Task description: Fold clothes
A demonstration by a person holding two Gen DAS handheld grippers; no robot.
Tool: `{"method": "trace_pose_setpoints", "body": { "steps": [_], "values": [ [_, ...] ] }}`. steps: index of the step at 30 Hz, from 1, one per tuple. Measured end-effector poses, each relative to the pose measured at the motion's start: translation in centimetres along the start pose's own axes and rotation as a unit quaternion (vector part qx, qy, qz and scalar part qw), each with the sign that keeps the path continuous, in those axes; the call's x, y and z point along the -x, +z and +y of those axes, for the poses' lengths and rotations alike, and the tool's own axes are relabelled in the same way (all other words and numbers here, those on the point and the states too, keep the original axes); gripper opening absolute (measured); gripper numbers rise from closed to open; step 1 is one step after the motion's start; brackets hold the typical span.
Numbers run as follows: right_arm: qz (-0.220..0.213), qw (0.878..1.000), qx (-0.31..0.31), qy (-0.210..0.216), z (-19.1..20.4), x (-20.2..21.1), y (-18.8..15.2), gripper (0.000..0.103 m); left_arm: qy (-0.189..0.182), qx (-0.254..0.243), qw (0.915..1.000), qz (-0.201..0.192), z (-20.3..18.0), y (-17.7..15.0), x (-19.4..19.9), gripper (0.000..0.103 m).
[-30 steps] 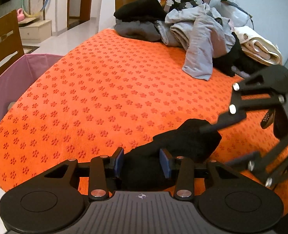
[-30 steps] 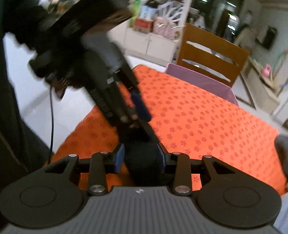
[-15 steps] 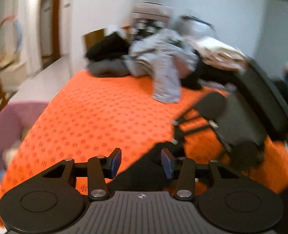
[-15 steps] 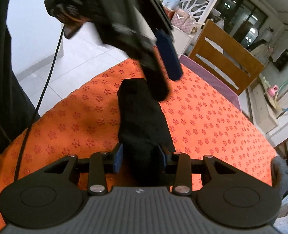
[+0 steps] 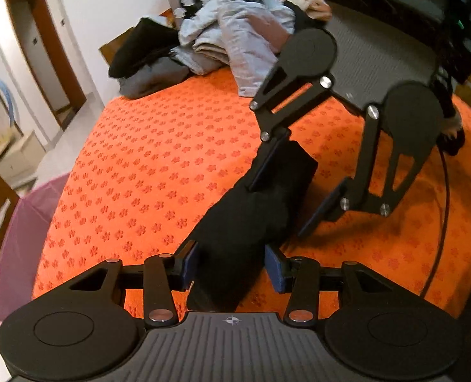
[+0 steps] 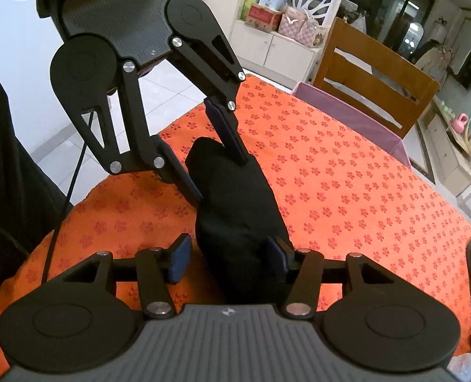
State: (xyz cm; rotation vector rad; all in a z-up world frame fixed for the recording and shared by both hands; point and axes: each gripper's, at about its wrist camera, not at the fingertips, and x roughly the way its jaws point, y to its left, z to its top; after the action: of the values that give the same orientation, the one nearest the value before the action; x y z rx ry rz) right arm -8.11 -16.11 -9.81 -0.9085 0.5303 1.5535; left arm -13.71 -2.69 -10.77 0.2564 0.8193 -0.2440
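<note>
A black folded garment (image 5: 241,222) (image 6: 235,210) lies as a narrow bundle on the orange flowered tablecloth (image 5: 171,159) (image 6: 346,191), stretched between both grippers. My left gripper (image 5: 232,269) (image 6: 221,180) is shut on one end, with both blue pads against the cloth. At the other end my right gripper (image 6: 227,261) (image 5: 278,210) straddles the bundle while its jaws are opening. Its right pad still touches the cloth. Its left pad (image 6: 178,261) stands off it, and orange shows in the gap.
A heap of grey and black clothes (image 5: 235,31) lies at the table's far end. A pink fabric basket (image 5: 22,238) (image 6: 346,111) and a wooden chair (image 6: 372,70) stand along one side. A black cable (image 5: 442,222) trails over the near corner. A person's dark sleeve (image 6: 3,175) is close by.
My right gripper's jaws have spread, and its left pad has come off the black garment. My left gripper has rolled. It now faces the right gripper across the bundle lying on the table.
</note>
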Motion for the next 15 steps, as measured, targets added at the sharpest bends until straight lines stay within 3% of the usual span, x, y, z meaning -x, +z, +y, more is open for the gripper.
{"method": "trace_pose_setpoints", "body": {
  "steps": [10,15],
  "values": [
    [-0.008,0.999,-0.037,-0.003,-1.7,-1.4,0.0,0.059,-0.011,0.121,0.9925,-0.014,3.4,0.2,-0.5,0.050],
    [-0.017,0.998,-0.062,-0.001,-2.4,-1.5,-0.1,0.047,-0.014,0.188,0.9811,-0.044,4.3,-0.4,1.7,0.050]
  ]
}}
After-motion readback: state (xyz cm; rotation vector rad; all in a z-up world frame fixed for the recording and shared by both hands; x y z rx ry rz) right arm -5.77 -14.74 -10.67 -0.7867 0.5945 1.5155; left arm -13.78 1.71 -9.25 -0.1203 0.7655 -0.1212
